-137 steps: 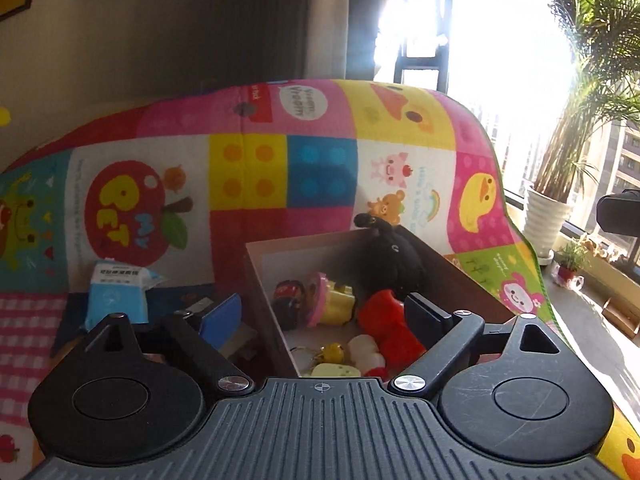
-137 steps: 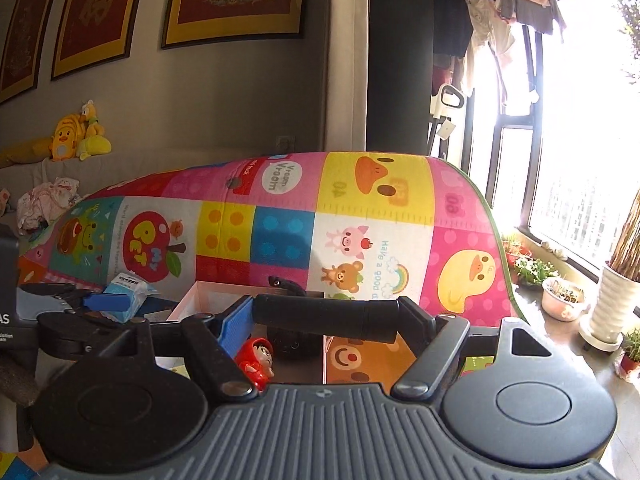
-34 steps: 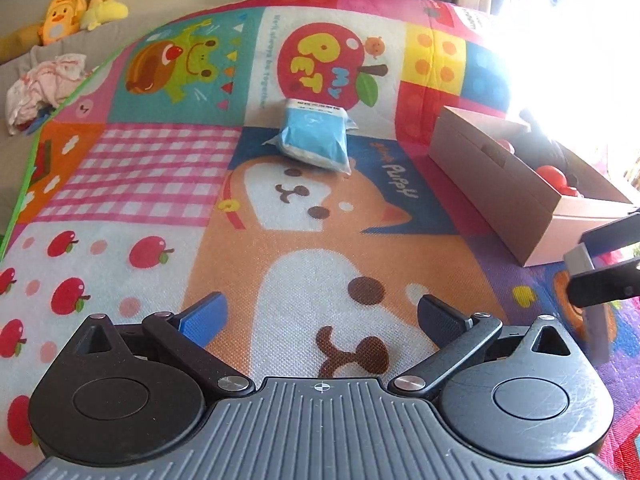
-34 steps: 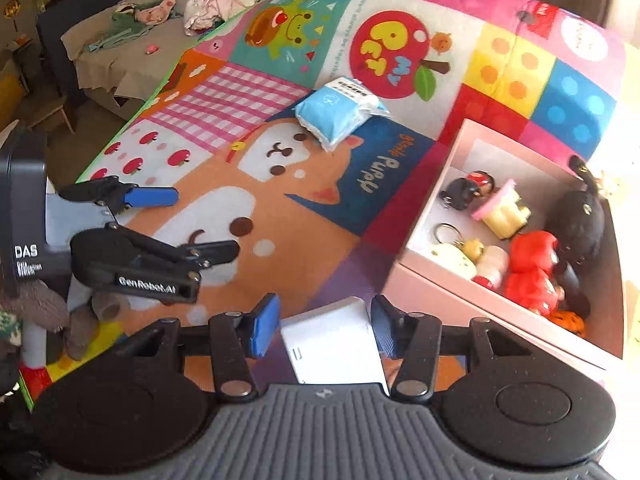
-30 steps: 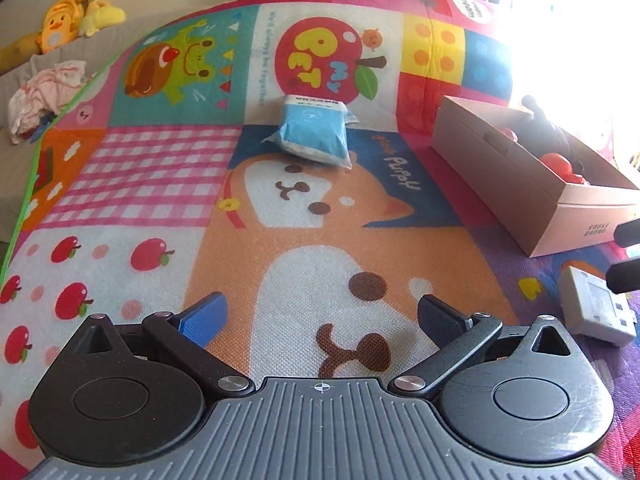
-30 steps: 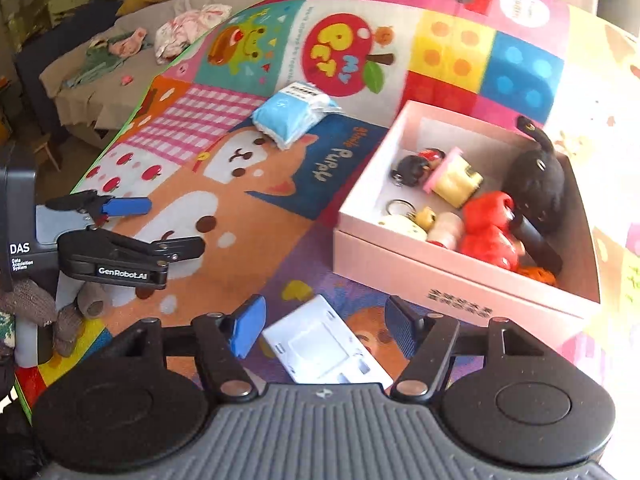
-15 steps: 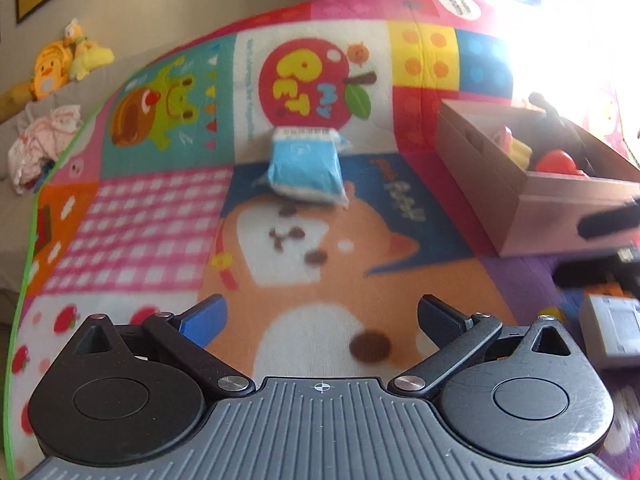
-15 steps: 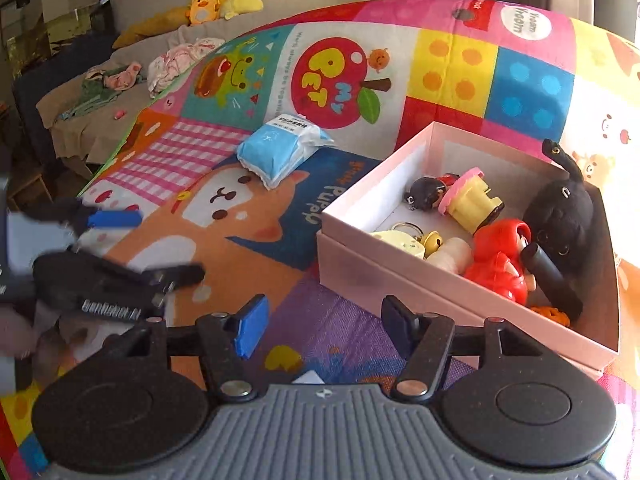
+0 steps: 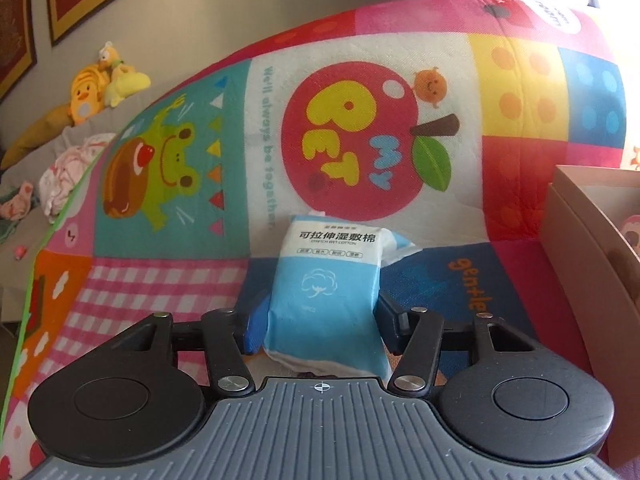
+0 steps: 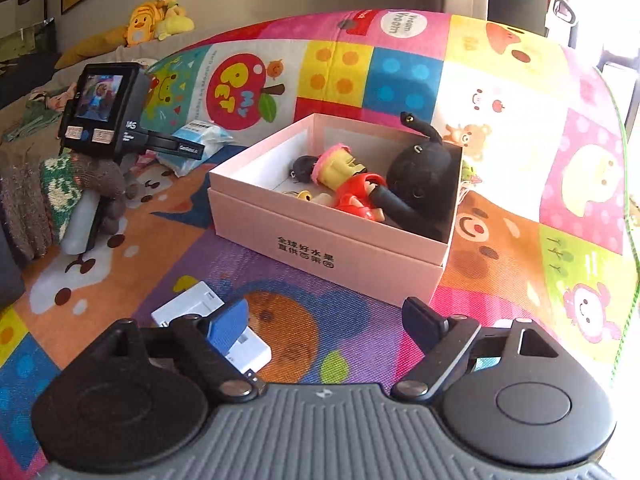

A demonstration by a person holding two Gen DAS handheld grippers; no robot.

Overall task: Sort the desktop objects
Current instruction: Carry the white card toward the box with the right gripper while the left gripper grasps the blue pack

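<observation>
A blue-and-white wet cotton pack [image 9: 326, 292] lies on the play mat. My left gripper [image 9: 322, 312] has it between its fingers, and the jaws are closing, with both pads against its sides. In the right wrist view, that gripper [image 10: 176, 146] reaches the pack [image 10: 204, 132] left of the pink box [image 10: 320, 248]. My right gripper [image 10: 324, 316] hovers in front of the box, its jaws opening with nothing between them. A white flat device [image 10: 188, 308] lies on the mat under its blue finger [image 10: 228, 320].
The box holds a black plush [image 10: 424, 176], a red figure [image 10: 356, 196] and small toys. Its side wall [image 9: 580, 248] stands close on the right of the left gripper. A gloved hand [image 10: 60, 192] holds the left gripper. A sofa with plush toys [image 10: 156, 16] stands behind.
My left gripper has moved forward to the blue pack and closed around it. My right gripper has let go of the white device, shifted towards the box and opened wider.
</observation>
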